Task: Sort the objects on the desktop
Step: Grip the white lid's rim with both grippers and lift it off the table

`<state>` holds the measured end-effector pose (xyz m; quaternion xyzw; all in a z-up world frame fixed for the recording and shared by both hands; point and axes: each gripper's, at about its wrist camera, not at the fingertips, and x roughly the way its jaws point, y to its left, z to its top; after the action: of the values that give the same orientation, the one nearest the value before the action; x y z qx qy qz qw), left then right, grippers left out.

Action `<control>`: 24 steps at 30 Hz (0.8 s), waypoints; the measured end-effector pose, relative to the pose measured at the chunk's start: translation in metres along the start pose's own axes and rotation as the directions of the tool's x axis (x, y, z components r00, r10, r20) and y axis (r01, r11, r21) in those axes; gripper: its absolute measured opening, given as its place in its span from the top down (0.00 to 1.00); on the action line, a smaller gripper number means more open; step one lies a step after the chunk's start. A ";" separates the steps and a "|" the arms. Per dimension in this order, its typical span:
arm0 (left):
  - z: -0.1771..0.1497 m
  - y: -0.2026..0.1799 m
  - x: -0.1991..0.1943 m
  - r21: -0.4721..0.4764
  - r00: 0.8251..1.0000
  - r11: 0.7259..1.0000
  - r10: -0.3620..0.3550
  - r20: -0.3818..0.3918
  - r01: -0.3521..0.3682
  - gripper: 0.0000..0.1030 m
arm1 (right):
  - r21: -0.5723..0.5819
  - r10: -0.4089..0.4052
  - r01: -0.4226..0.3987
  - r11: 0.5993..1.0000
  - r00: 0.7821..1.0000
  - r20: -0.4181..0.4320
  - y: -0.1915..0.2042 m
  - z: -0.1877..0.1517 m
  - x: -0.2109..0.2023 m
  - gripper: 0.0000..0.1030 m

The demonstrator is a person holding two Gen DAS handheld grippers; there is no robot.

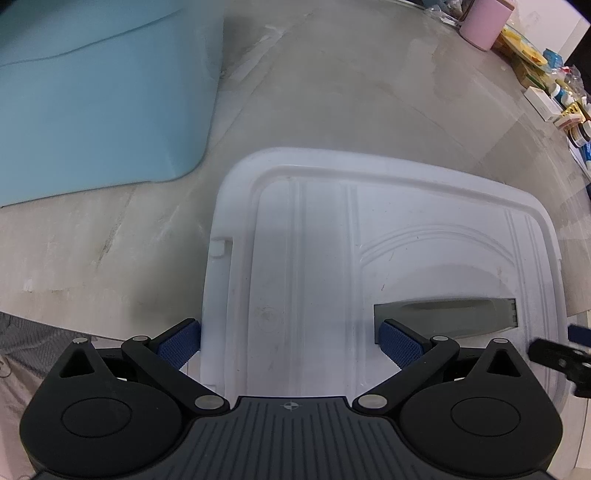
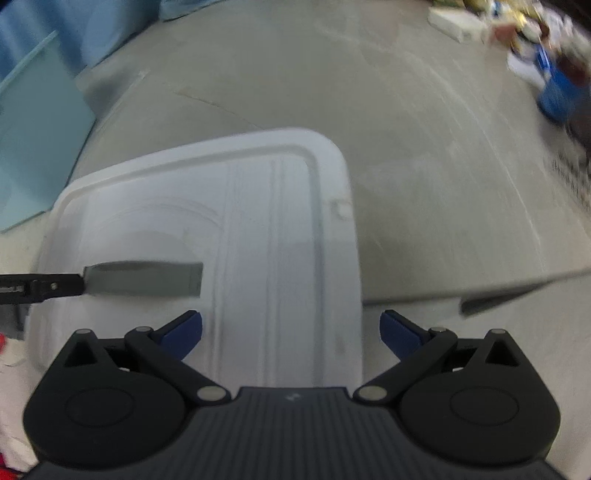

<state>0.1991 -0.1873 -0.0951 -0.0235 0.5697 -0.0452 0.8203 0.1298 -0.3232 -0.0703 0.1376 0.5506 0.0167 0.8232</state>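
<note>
My white ribbed storage-box lid (image 1: 332,240) lies flat and closed, its grey recessed handle (image 1: 443,319) near the front edge.

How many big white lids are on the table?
1. The white lid lies flat on the grey table, right in front of both open hand-held grippers, left and right. Others could be outside the pictures.

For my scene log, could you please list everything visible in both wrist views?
white plastic box lid: one, white, centre of the table, under both tools.
grey handle: one, grey, recessed in the lid.
light blue plastic bin: one, far left.
pink cylindrical container: one, far edge.
small mixed packages: several, blurred, far right edge.
grey table: one.
left tool: open, over lid.
right tool: open, over lid.
</note>
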 end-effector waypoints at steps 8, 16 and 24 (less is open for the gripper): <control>0.007 0.000 0.005 0.019 1.000 1.000 -0.004 -0.008 0.005 0.00 | 0.145 0.247 -0.236 0.961 0.967 -0.067 -0.036 0.003 0.026 0.00; 0.007 0.001 0.008 0.010 1.000 1.000 0.002 0.004 -0.002 0.00 | 0.174 0.337 -0.318 0.932 0.937 -0.092 -0.033 0.016 0.052 0.02; 0.002 0.001 0.006 0.024 1.000 1.000 -0.016 0.009 0.016 0.00 | 0.177 0.328 -0.307 0.935 0.938 -0.109 -0.034 0.019 0.053 0.04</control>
<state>0.2027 -0.1874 -0.0998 -0.0182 0.5652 -0.0587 0.8227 0.1641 -0.3503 -0.1192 0.2878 0.5757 0.1156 0.7565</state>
